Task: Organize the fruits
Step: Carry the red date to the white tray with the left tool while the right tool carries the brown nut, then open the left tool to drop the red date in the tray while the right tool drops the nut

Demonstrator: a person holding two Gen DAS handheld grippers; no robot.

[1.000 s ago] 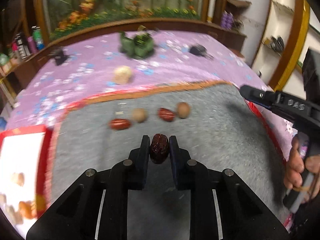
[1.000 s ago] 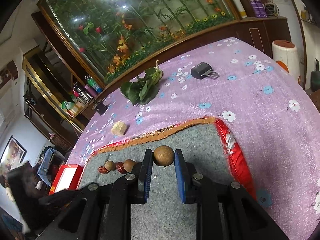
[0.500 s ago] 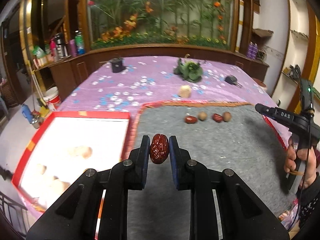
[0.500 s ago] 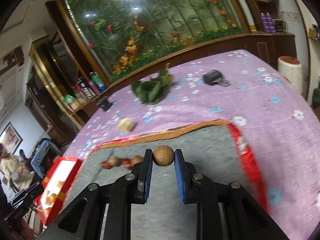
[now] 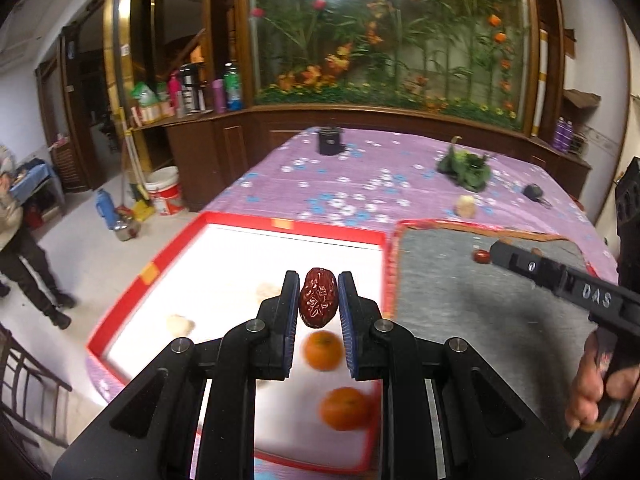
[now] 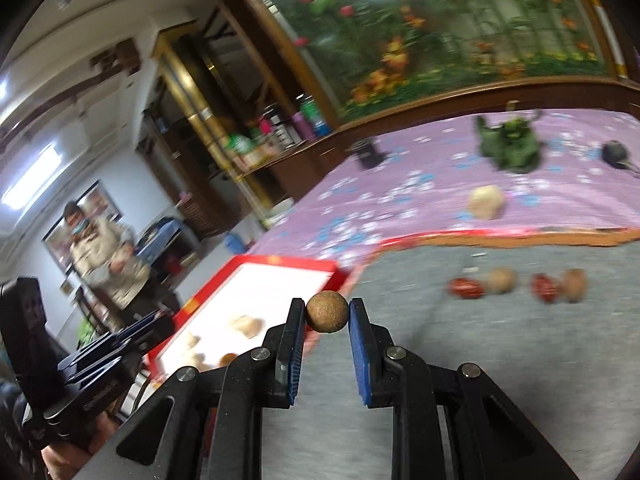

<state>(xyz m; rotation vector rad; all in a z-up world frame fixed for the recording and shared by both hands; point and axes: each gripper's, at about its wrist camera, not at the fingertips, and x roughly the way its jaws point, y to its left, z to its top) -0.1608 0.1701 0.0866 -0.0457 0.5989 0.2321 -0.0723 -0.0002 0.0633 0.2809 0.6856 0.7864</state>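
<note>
1. Left wrist view: progress looks partial. The red-rimmed white tray [image 5: 362,235] already has two orange fruits [image 5: 324,350] and some pale pieces inside, so some sorting seems done. At 2 o'clock one red date [image 5: 481,256] lies on the grey mat [image 5: 460,300], so work is left. The left gripper [image 5: 319,300] is closed on a wrinkled red jujube [image 5: 319,298], held upright between both pads, just above the tray. I judge this fruit only needs to be put down there. The other tool crosses at 3 o'clock.

2. Right wrist view: the picture is blurred. The right gripper [image 6: 327,314] is clamped narrow on a small round brown fruit [image 6: 327,312], pinched at its sides. The tray lies at 9 to 10 o'clock from it, near but not under it. At 2 o'clock four fruits [image 6: 518,285] make a row on the mat, red and brown in turn, well apart from the pads; these remain to move.
</note>
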